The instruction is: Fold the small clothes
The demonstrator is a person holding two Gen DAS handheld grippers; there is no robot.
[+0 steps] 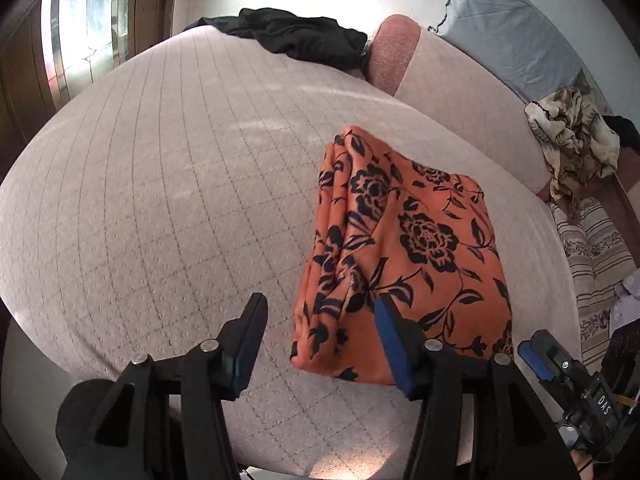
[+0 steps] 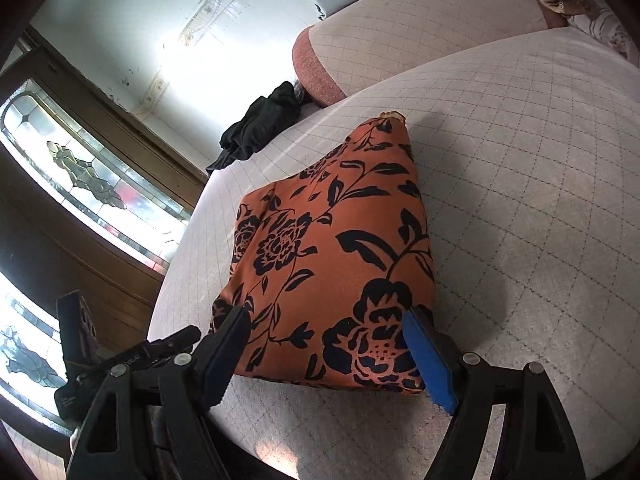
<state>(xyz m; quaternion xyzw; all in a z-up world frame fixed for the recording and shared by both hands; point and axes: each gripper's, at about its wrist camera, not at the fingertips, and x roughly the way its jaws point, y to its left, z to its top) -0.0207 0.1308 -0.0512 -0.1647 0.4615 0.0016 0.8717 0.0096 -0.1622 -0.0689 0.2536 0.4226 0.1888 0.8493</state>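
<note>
An orange cloth with black flowers (image 1: 404,248) lies folded into a thick rectangle on the quilted bed cover (image 1: 168,184). It also shows in the right wrist view (image 2: 332,252). My left gripper (image 1: 320,316) is open and empty, just above the cloth's near left corner. My right gripper (image 2: 328,332) is open and empty, its jaws standing wide over the cloth's near edge. The other gripper shows at the lower right of the left wrist view (image 1: 560,364) and at the lower left of the right wrist view (image 2: 132,352).
A crumpled black garment (image 1: 300,36) lies at the far side of the bed, also in the right wrist view (image 2: 260,124). A pink-ended bolster (image 1: 390,52) lies beyond it. A rumpled patterned blanket (image 1: 572,140) and striped bedding (image 1: 592,256) lie to the right. A wooden door with stained glass (image 2: 92,176) stands left.
</note>
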